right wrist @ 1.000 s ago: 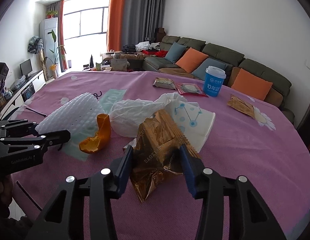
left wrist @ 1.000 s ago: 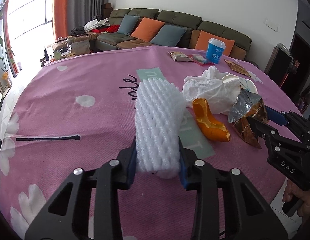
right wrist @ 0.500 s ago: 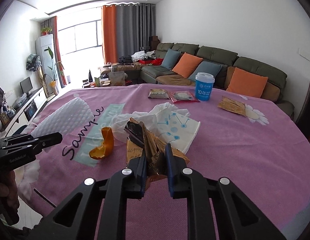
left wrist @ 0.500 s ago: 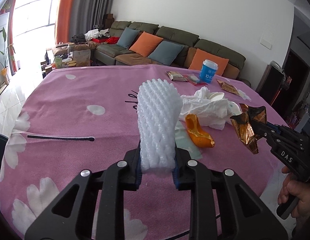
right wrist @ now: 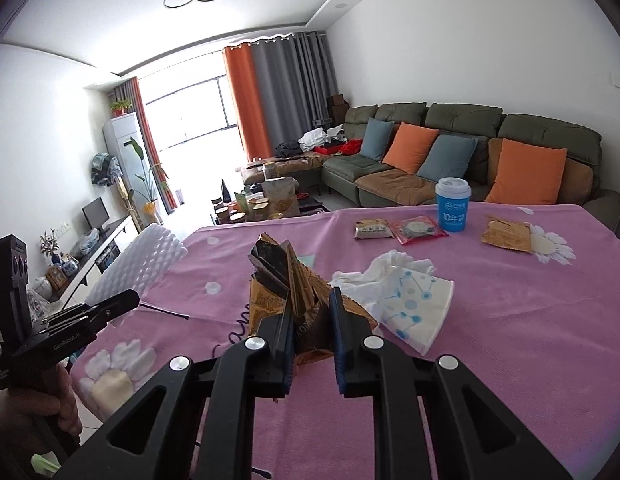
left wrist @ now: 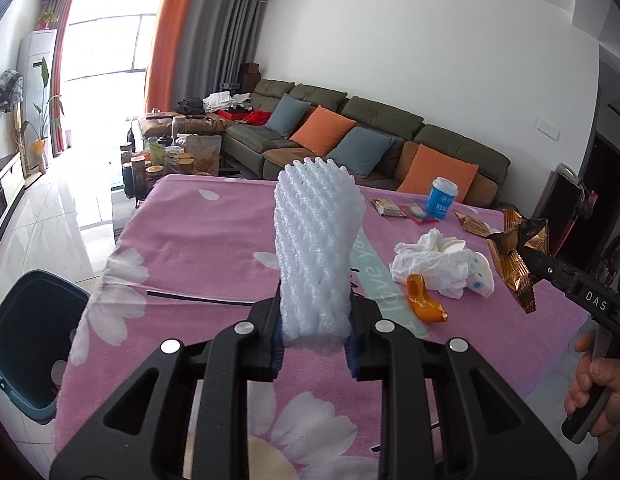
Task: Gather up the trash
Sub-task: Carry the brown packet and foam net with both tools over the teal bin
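Presently, a white foam fruit net (left wrist: 313,252) is clamped between the nearly closed jaws of the left gripper (left wrist: 314,332); the net stands upright and is held clear above the pink tablecloth (left wrist: 198,240). A crumpled gold-brown snack wrapper (right wrist: 294,296) is pinched in the right gripper (right wrist: 311,328), whose jaws are drawn almost together on it, and it too is lifted off the cloth. In the left wrist view the wrapper is seen hanging at the right, over the table's right edge, and part of the right hand (left wrist: 601,384) is visible on the handle below it.

A dark blue bin (left wrist: 34,340) is seen beyond the left edge of the table, below the cloth's overhang, with open tiled floor (left wrist: 50,216) stretching behind it toward the window. The near-left part of the cloth is bare apart from a thin black strip (left wrist: 198,298).

More trash is left on the table: an orange peel (left wrist: 423,300) lying just beside a heap of white tissue and paper (left wrist: 441,264) near the middle, and, towards the far edge, two small packets (right wrist: 397,230), a blue cup (right wrist: 452,210) standing upright, and a flat brown wrapper (right wrist: 505,234). A green sofa (right wrist: 469,152) is seen past that far edge.
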